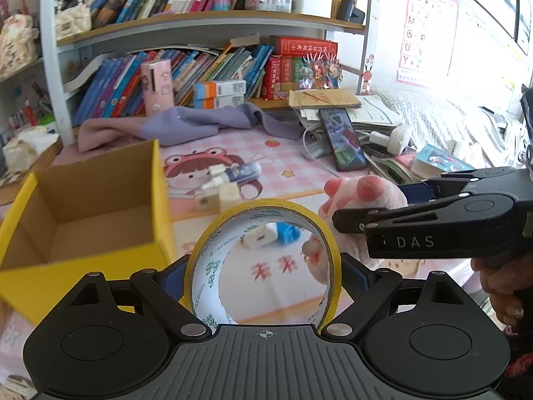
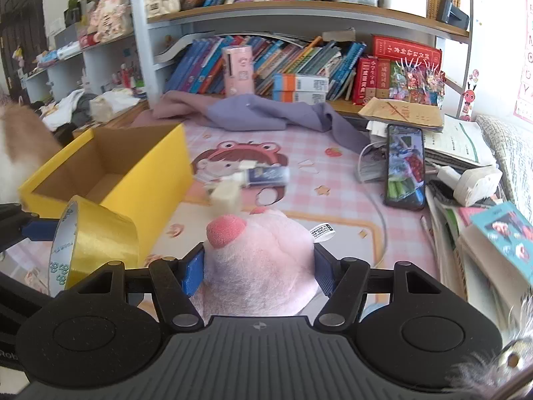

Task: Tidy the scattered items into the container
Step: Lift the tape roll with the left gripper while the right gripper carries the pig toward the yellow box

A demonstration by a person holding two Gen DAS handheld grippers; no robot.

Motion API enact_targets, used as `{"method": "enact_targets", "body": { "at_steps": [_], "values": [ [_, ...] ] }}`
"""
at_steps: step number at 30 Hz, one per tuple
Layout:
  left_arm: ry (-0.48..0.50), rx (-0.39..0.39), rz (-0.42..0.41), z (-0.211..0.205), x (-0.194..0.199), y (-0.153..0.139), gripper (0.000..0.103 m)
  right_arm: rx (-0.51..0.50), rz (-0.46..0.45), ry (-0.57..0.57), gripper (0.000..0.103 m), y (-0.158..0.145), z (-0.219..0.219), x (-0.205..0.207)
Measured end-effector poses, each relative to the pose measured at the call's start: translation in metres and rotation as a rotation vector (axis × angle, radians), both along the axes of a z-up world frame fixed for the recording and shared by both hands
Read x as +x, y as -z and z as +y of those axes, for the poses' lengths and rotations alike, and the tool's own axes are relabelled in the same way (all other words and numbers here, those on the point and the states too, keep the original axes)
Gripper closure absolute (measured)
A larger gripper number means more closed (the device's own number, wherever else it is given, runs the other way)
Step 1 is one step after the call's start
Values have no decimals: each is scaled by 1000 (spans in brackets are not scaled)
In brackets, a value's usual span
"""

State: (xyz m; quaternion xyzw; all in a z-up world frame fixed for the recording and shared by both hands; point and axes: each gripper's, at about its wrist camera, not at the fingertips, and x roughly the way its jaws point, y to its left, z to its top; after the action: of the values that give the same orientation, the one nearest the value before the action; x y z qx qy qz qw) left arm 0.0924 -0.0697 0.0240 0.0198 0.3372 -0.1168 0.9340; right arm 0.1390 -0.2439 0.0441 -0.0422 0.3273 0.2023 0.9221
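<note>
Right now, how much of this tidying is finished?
Nothing looks done: the visible part of the yellow box is empty. In hand: the left tongs grip a tape roll, the right tongs a pink plush paw. Left on the mat: a small tube and white blocks.

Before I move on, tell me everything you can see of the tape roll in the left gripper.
The tape roll is a wide ring of glossy yellow tape on a white core printed with green lettering. It stands on edge, hollow centre facing the left wrist camera, clamped across its width between the blue-padded fingers of the left gripper. It is held off the pink mat, close beside the open yellow box, not yet inside.
</note>
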Motion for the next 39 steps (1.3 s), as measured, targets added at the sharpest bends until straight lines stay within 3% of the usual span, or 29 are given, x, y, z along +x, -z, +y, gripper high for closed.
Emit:
{"method": "enact_targets", "body": {
  "at_steps": [8,17,39],
  "values": [
    [1,10,-4,30,-52,1,12,17,-2,14,40,3,27,-62],
    [-16,-1,-20,58,-90,-3,12,14,-15,-6,40,-3,54,-102],
    [-117,-21,-56,106,-120,-9,12,-2,-50,-99,40,-14,103,-120]
  ]
}}
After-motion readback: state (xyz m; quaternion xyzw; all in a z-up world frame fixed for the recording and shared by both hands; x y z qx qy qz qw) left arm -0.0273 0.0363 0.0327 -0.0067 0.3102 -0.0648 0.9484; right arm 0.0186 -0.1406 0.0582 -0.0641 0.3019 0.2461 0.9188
